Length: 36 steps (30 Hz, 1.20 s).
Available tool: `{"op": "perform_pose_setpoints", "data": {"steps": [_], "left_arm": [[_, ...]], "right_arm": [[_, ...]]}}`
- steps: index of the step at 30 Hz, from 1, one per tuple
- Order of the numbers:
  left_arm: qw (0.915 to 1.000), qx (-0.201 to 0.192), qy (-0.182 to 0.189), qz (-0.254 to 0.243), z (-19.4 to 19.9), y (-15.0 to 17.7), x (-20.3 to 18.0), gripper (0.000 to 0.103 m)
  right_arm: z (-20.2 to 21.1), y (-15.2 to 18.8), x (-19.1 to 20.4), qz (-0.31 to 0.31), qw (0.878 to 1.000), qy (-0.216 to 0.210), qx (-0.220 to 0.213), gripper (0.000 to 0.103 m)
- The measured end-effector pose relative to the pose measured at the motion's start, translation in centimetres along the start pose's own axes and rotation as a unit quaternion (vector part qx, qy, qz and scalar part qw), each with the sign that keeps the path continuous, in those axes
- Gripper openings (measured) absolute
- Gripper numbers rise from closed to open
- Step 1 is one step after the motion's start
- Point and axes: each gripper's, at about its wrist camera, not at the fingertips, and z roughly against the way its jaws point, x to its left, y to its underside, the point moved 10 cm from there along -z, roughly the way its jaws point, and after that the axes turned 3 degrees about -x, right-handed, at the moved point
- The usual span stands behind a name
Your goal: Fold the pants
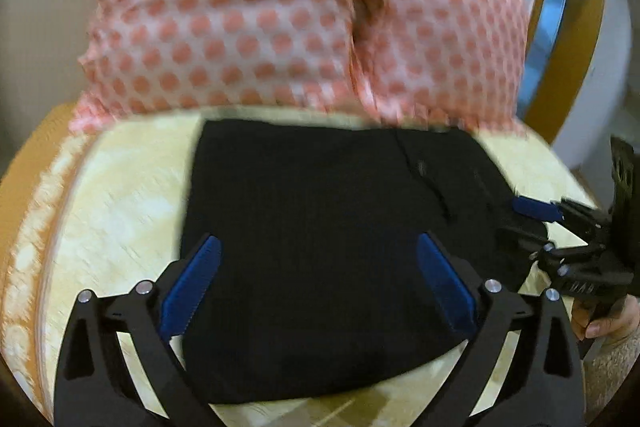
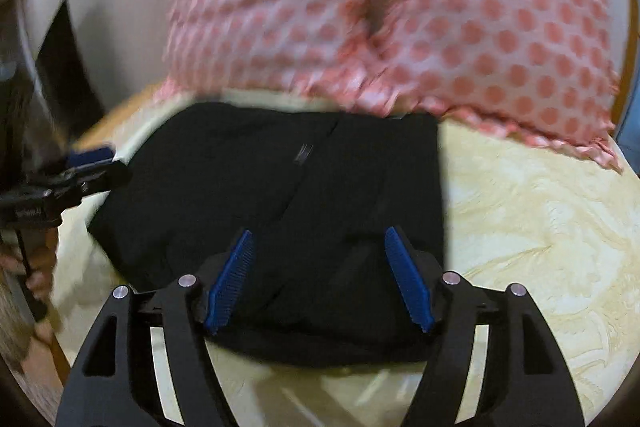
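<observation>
Both views motion-blurred. Far edge of black pants [image 1: 320,227] tucked under pink dotted cloth [image 1: 240,19]; waistband or hem there cannot be told. Small label on pants unreadable. Cloth cut off at top edge. Right gripper [image 1: 536,223] partly cropped at frame's side.

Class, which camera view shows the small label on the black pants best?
The right wrist view: the label sits unobstructed as a pale mark near the middle of the folded black pants. In the left wrist view the same area shows only a dark blurred seam.
</observation>
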Motion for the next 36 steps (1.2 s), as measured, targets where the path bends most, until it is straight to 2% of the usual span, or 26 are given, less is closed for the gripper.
{"op": "perform_pose_setpoints", "data": {"steps": [1, 2, 3, 4, 6, 8, 9, 11, 14, 20, 23, 27, 30, 36], "left_arm": [[0.9997, 0.024, -0.007, 0.004, -1.0, 0.8, 0.1, 0.098], [0.9982, 0.057, -0.017, 0.014, -2.5, 1.9, 0.5, 0.098], [0.9975, 0.064, -0.024, 0.015, -3.2, 2.4, 0.7, 0.098], [0.9978, 0.053, -0.039, 0.006, -3.2, 2.2, 0.8, 0.098], [0.9970, 0.055, -0.054, 0.010, -2.9, 2.4, 1.1, 0.098], [0.9977, 0.036, -0.052, 0.023, -1.3, 2.4, 1.4, 0.098], [0.9976, 0.021, -0.062, 0.023, 0.0, 2.4, 1.8, 0.099], [0.9949, -0.010, -0.100, 0.010, 2.5, 2.8, 2.6, 0.101], [0.9890, -0.035, -0.144, -0.002, 5.6, 4.7, 3.7, 0.101], [0.9813, -0.044, -0.187, -0.015, 8.6, 9.9, 4.0, 0.101], [0.9784, -0.049, -0.200, -0.018, 9.8, 11.8, 4.1, 0.101], [0.9766, -0.051, -0.208, -0.024, 10.3, 12.9, 4.2, 0.101], [0.9781, -0.044, -0.202, -0.025, 10.0, 13.6, 4.1, 0.101], [0.9817, -0.051, -0.183, -0.014, 10.0, 14.1, 3.8, 0.101]], "right_arm": [[-1.1, 1.0, 0.1, 0.007, 0.999, 0.015, 0.028, 0.073], [-1.6, 1.4, 0.1, 0.006, 0.999, 0.022, 0.036, 0.075], [-1.8, 1.5, -0.1, -0.001, 0.999, 0.022, 0.031, 0.078], [-1.8, 1.5, -0.3, -0.015, 0.999, 0.016, 0.033, 0.079], [-1.3, 1.4, -0.8, -0.034, 0.999, 0.018, 0.030, 0.079], [-0.2, 1.5, -1.3, -0.050, 0.998, 0.033, 0.014, 0.087], [0.5, 1.6, -1.9, -0.058, 0.997, 0.049, 0.007, 0.097], [2.3, 2.3, -3.4, -0.080, 0.993, 0.087, -0.011, 0.097], [4.4, 4.3, -4.3, -0.112, 0.988, 0.106, -0.026, 0.098], [6.2, 8.3, -2.3, -0.128, 0.986, 0.104, -0.029, 0.100], [6.7, 9.3, -0.3, -0.107, 0.987, 0.113, -0.038, 0.100], [7.0, 10.3, 1.8, -0.069, 0.985, 0.148, -0.048, 0.102], [6.9, 10.7, 2.8, -0.054, 0.984, 0.161, -0.047, 0.102], [6.9, 11.2, 4.3, -0.052, 0.986, 0.146, -0.056, 0.102]]}}
